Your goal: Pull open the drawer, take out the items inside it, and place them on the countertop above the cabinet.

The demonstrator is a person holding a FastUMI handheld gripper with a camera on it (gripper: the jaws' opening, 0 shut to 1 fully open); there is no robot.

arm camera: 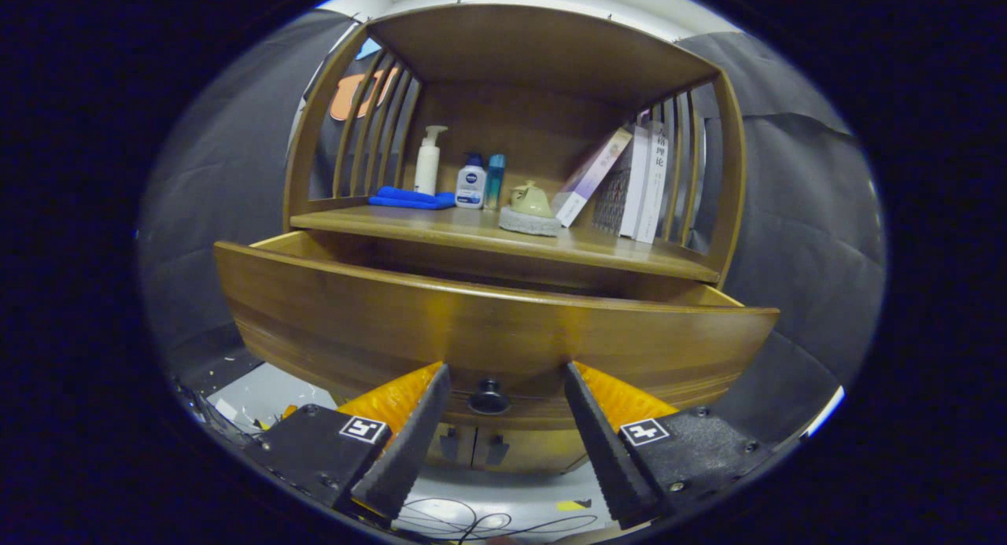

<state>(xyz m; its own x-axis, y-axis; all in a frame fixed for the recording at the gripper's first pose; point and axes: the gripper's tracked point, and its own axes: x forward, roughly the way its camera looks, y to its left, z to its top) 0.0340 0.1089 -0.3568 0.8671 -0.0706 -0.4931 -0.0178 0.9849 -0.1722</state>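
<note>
A wooden drawer (496,333) stands pulled out from its cabinet across the middle of the frame, its curved front running left to right and facing the camera. The gripper (507,376) sits low at the bottom centre, its jaws spread wide and holding nothing, one finger either side of the small dark knob (488,396), which lies between the tips, touching neither.

The move ahead turns on height: the drawer's open top lies above and beyond the jaws, behind the tall front panel, so whatever is inside is hidden from this low angle. Reaching it would likely mean rising over the front edge and coming down into the cavity.

The drawer front is smooth, glossy brown wood with a horizontal grain. Above it, in the upper middle of the frame, the bench (440,229) that is to receive the items already carries a blue cloth (411,198), a pump bottle (428,160), two smaller bottles, a sponge (529,221) with a small pale-green piece on it, and leaning books (637,183).
</note>
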